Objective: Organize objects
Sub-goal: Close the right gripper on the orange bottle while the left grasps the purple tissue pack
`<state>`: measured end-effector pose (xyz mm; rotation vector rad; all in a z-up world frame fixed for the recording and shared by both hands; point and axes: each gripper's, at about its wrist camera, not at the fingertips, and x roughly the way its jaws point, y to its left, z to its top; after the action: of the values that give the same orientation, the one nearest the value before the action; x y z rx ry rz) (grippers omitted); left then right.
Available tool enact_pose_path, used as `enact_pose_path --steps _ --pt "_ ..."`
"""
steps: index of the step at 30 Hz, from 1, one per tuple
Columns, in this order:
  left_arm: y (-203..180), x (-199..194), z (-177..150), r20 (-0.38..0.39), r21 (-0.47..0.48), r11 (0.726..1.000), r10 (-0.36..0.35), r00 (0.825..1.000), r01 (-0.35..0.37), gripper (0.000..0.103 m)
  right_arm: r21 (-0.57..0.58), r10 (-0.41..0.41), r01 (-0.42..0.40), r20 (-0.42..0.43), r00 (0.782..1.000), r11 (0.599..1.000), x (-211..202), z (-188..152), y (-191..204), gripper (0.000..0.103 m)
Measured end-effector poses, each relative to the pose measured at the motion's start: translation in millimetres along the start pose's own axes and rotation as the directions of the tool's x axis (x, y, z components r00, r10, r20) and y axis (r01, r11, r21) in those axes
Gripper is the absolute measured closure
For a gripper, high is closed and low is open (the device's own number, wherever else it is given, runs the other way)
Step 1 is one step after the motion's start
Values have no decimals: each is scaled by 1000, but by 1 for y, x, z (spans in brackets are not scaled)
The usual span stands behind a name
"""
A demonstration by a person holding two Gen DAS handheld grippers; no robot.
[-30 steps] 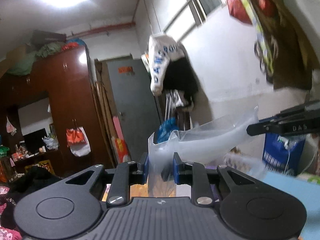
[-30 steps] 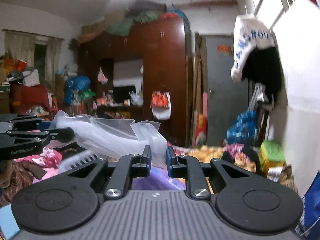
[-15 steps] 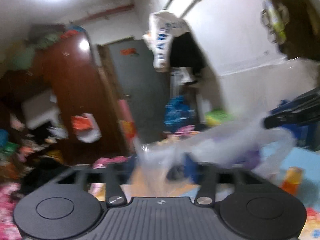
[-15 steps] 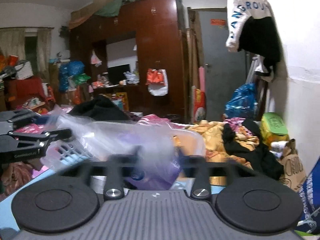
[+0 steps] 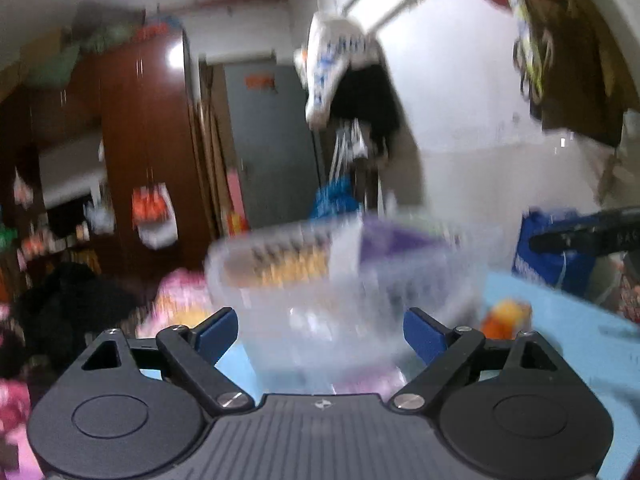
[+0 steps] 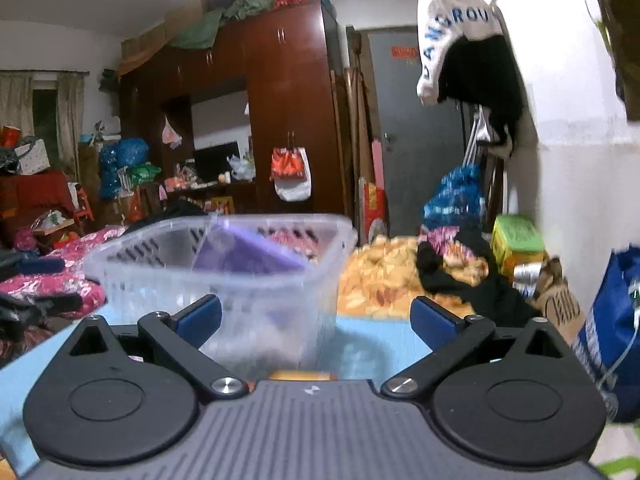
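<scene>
left hand-held gripper (image 5: 320, 330) released | right hand-held gripper (image 6: 316, 316) released | clear slotted basket (image 6: 224, 276) on blue bench (image 6: 376, 344), dead ahead of left, ahead-left of right (left nearer) | long axis left-right

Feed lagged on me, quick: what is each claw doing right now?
Left claw: open, holding nothing; the clear plastic basket sits just ahead.
Right claw: open, holding nothing, also facing the basket.

A clear slotted plastic basket (image 6: 224, 280) stands upright on the light blue surface, at 12 o'clock in the right wrist view. A purple flat item (image 6: 248, 258) leans tilted inside it; the left wrist view shows both blurred
</scene>
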<state>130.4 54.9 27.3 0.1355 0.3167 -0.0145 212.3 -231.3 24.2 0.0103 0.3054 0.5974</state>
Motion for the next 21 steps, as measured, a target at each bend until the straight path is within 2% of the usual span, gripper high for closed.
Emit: enact_pose_path --steps 3,8,15,21 --pt "-3 19 -12 -98 -56 998 -34 995 29 11 19 18 -17 -62 998 1000 13 -9 -1 0" --pt "-8 49 -24 -179 -86 996 -54 982 39 11 49 2 7 -172 985 999 38 -23 -3 0" --pt "-10 65 -35 -222 -111 993 -53 974 29 11 54 21 -9 -217 976 998 45 -36 -1 0" --pt "-17 66 -32 -205 -99 995 -44 978 23 11 49 24 -13 -232 973 999 53 -38 6 0"
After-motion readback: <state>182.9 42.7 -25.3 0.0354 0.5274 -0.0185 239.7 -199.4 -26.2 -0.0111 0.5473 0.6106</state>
